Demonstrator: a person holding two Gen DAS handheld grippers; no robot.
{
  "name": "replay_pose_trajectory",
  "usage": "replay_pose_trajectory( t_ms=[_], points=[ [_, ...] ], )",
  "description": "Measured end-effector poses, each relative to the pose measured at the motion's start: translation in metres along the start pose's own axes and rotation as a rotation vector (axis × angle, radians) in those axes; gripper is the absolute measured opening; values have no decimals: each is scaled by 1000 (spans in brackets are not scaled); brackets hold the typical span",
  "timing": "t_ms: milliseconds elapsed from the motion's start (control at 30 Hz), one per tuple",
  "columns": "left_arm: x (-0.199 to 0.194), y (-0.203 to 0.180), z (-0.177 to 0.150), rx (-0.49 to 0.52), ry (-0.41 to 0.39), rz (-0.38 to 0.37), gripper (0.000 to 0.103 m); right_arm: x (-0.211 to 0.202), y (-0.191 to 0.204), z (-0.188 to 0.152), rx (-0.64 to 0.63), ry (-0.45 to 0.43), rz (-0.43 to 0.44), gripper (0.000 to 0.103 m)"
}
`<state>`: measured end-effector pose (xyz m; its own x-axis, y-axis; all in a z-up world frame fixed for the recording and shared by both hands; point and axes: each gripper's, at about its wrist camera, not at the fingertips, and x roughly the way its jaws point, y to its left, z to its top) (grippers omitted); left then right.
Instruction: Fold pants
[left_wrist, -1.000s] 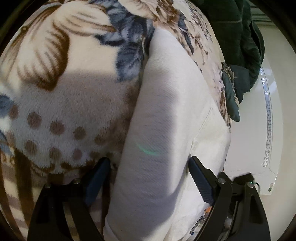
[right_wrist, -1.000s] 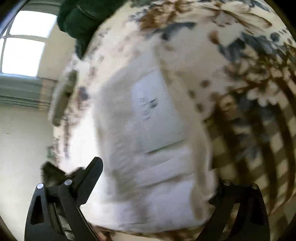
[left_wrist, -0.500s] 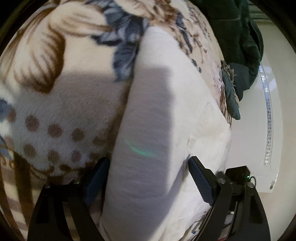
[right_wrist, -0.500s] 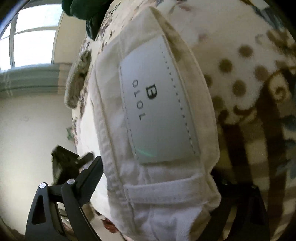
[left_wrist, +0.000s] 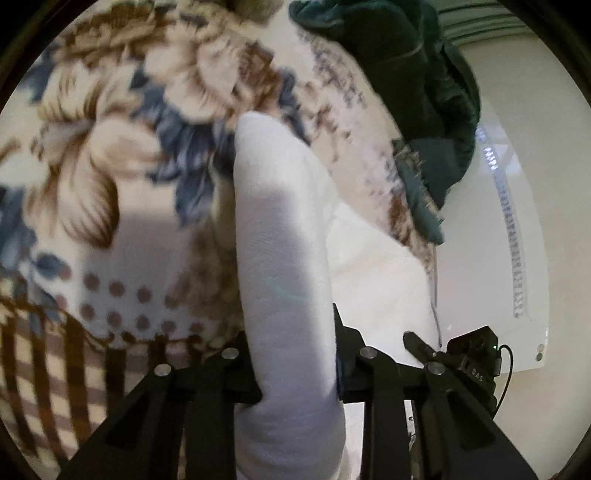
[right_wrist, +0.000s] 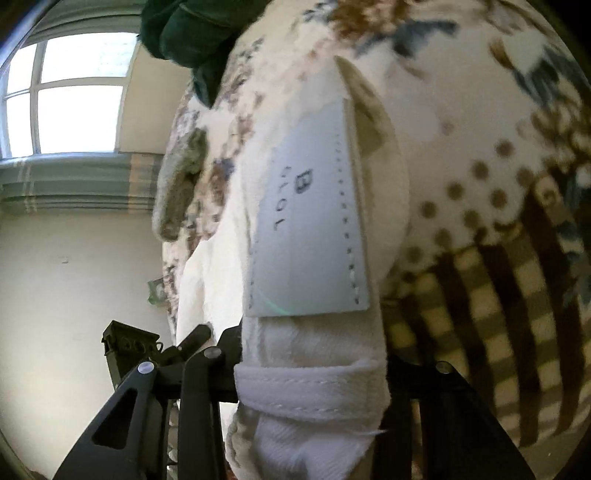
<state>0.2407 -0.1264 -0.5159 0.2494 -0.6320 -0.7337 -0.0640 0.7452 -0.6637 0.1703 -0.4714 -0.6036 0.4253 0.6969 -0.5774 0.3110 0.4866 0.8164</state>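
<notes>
White pants (left_wrist: 280, 236) lie folded on a floral fleece blanket (left_wrist: 110, 192). In the left wrist view my left gripper (left_wrist: 293, 369) is shut on a thick fold of the pants, which bulges up between its black fingers. In the right wrist view the pants (right_wrist: 314, 350) show their waistband end, with a pale label patch (right_wrist: 314, 236) and a belt loop (right_wrist: 310, 387). My right gripper (right_wrist: 314, 384) is shut on this waistband end. The other gripper's black body (left_wrist: 472, 362) shows at the right of the left wrist view.
A dark green garment (left_wrist: 417, 74) lies at the far edge of the blanket and also shows in the right wrist view (right_wrist: 192, 33). A white panel (left_wrist: 509, 258) stands to the right. A window (right_wrist: 74, 92) and a pale wall (right_wrist: 74, 280) are at the left.
Both grippers have closed from wide open onto the pants. The left one now pinches the fold, the right one the waistband end. Both views have shifted slightly.
</notes>
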Motion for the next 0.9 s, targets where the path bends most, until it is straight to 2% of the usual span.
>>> replay_pose_trajectory(
  t_ms=[200,333,500,667,700,767,900],
  points=[
    [-55,-17,40,16,-96,-45,24,-3,78,23,-111,-3,37,40],
    [-88,-15,100,22,-167,-70,24,31,146,58,-174,-24,73,40],
    [-124,5,210,43,-238,-76,24,107,230,116,-211,-43,114,40],
    [-153,44,348,56,-289,-54,24,216,318,187,-249,-51,147,40],
    [-155,49,364,60,-291,-51,24,235,329,199,-252,-51,152,40],
    [-158,71,418,60,-303,-23,24,283,351,228,-247,-40,174,40],
    [-152,110,483,69,-303,24,24,371,371,269,-232,6,189,40]
  ],
)
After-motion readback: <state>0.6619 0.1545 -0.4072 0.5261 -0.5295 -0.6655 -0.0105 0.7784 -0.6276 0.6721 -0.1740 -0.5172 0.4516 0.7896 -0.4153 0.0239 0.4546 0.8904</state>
